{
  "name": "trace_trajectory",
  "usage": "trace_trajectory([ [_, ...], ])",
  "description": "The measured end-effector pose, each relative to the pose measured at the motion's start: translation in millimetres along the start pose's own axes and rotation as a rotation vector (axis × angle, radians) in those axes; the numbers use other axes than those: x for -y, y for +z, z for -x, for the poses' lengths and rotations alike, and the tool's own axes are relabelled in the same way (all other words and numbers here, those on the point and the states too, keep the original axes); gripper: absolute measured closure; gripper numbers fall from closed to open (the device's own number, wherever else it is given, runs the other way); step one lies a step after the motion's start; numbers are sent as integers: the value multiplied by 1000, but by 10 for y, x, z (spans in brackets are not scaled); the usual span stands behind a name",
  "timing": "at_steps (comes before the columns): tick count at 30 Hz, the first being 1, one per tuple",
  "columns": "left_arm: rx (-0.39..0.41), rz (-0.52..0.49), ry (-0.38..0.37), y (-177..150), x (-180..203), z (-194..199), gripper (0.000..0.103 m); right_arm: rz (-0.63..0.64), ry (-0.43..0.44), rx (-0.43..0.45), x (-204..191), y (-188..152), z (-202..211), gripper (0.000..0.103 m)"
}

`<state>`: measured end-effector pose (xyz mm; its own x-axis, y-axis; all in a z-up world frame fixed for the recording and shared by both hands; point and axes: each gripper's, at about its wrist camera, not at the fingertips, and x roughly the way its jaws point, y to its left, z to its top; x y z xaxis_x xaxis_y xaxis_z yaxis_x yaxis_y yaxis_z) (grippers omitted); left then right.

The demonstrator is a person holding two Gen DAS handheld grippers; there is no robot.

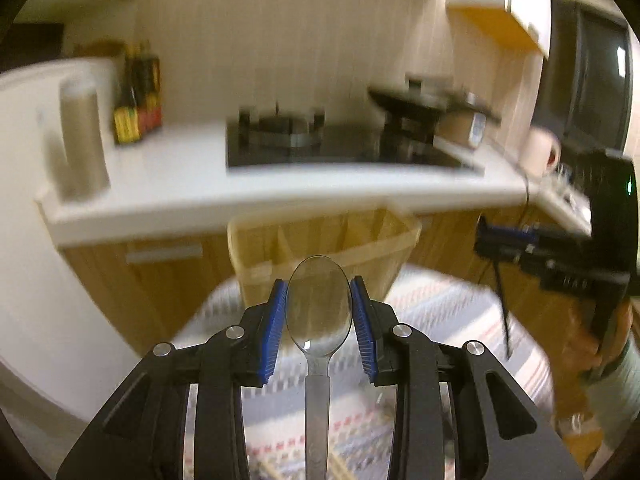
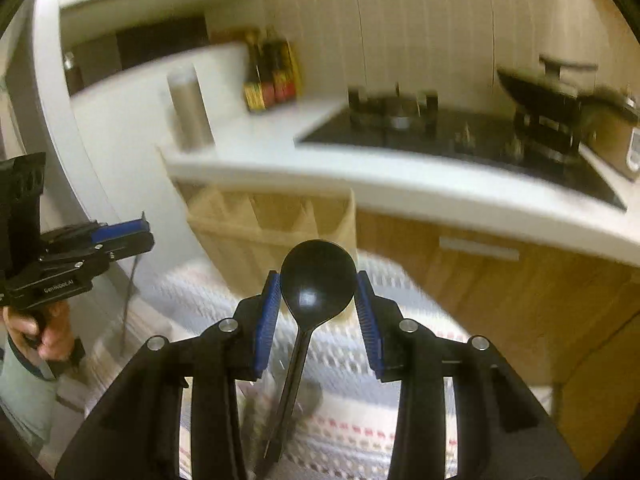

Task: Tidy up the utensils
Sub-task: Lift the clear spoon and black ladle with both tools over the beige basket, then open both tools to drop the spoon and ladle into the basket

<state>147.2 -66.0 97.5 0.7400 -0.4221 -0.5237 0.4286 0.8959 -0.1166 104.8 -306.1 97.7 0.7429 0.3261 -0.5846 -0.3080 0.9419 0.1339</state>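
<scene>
Left view: my left gripper (image 1: 319, 306) pinches a steel spoon (image 1: 319, 308) by its bowl, handle running back toward me. The wooden divided tray (image 1: 392, 240) lies straight ahead, just past the spoon tip, on a patterned cloth (image 1: 452, 308) below the counter (image 1: 168, 184).

Right view: my right gripper (image 2: 318, 300) pinches a black spoon (image 2: 317, 280) likewise, handle slanting back and left. The tray (image 2: 224, 224) sits ahead, slightly left. Both grippers look about equally near. Hob (image 2: 460, 136) behind.

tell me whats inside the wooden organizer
The organizer shows only bare wooden dividers; no utensils visible. Its lower compartments are hidden behind the black spoon and fingers.
</scene>
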Motion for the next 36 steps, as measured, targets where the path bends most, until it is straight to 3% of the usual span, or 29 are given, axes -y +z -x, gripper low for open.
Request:
trace_trajectory([
  [3, 114, 8, 26, 285, 13, 132, 72, 15, -32, 95, -86, 261, 76, 69],
  [7, 207, 61, 40, 541, -23, 117, 72, 23, -94, 194, -181, 565, 24, 68],
  [10, 274, 85, 78, 727, -87, 52, 72, 42, -153, 241, -198, 718, -110, 68],
  [16, 381, 151, 68, 873, -321, -206, 72, 57, -234, 313, -159, 911, -517, 68],
  [26, 407, 146, 103, 672, -507, -688, 72, 47, -289, 307, -32, 755, -1151, 68],
  [36, 356, 169, 51, 427, -600, -766, 71, 65, -265, 273, -71, 538, -1180, 67],
])
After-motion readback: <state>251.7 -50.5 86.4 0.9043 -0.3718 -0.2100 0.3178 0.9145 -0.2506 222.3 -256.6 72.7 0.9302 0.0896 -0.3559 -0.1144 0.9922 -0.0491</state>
